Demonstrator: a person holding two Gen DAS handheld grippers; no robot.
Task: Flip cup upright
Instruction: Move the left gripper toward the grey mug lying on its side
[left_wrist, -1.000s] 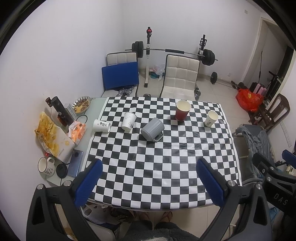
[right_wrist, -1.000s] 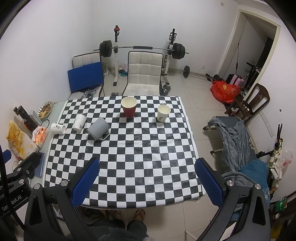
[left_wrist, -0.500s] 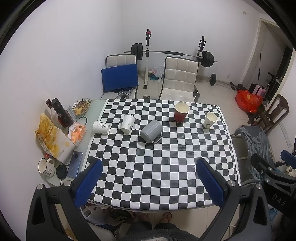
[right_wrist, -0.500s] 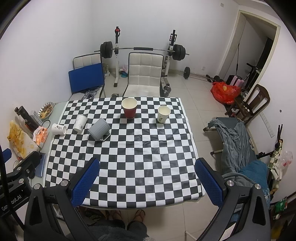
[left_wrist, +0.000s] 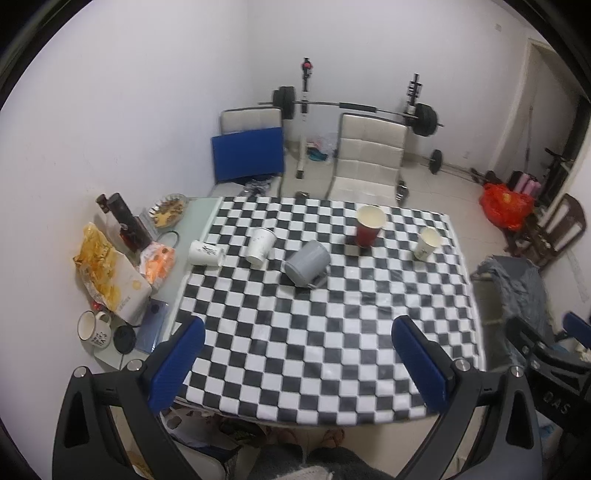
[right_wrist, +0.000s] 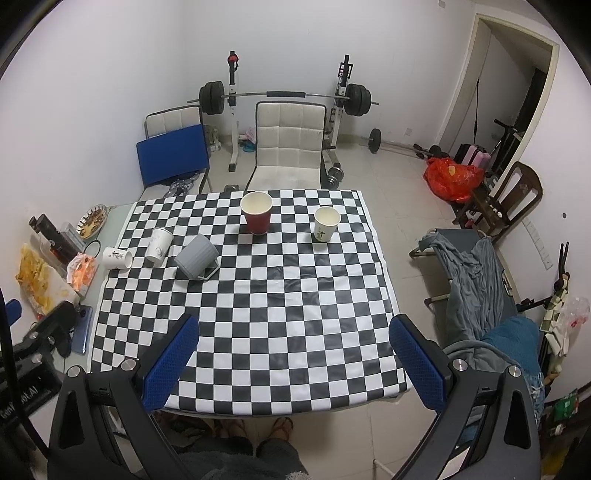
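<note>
A grey mug (left_wrist: 307, 264) (right_wrist: 196, 256) lies on its side on the checkered tablecloth (left_wrist: 332, 317) (right_wrist: 258, 314), handle toward me. Two white paper cups (left_wrist: 260, 240) (left_wrist: 206, 253) lie tipped over to its left; they also show in the right wrist view (right_wrist: 159, 245) (right_wrist: 117, 257). A red cup (left_wrist: 369, 225) (right_wrist: 257, 212) and a small white cup (left_wrist: 427, 243) (right_wrist: 325, 223) stand upright. My left gripper (left_wrist: 297, 358) and right gripper (right_wrist: 291, 354) are both open and empty, high above the table's near edge.
Left of the cloth lie a snack bag (left_wrist: 107, 273), a white mug (left_wrist: 92, 329), a phone (left_wrist: 153, 325), a dark bottle (left_wrist: 125, 221) and a bowl (left_wrist: 168, 214). Chairs (left_wrist: 369, 162) and a barbell rack (left_wrist: 351, 107) stand behind. A cot with cloth (right_wrist: 476, 273) is at right.
Both grippers have risen and drawn back a little, so the table looks smaller and lower in the views. The cups have not moved. Both jaws stay open.
</note>
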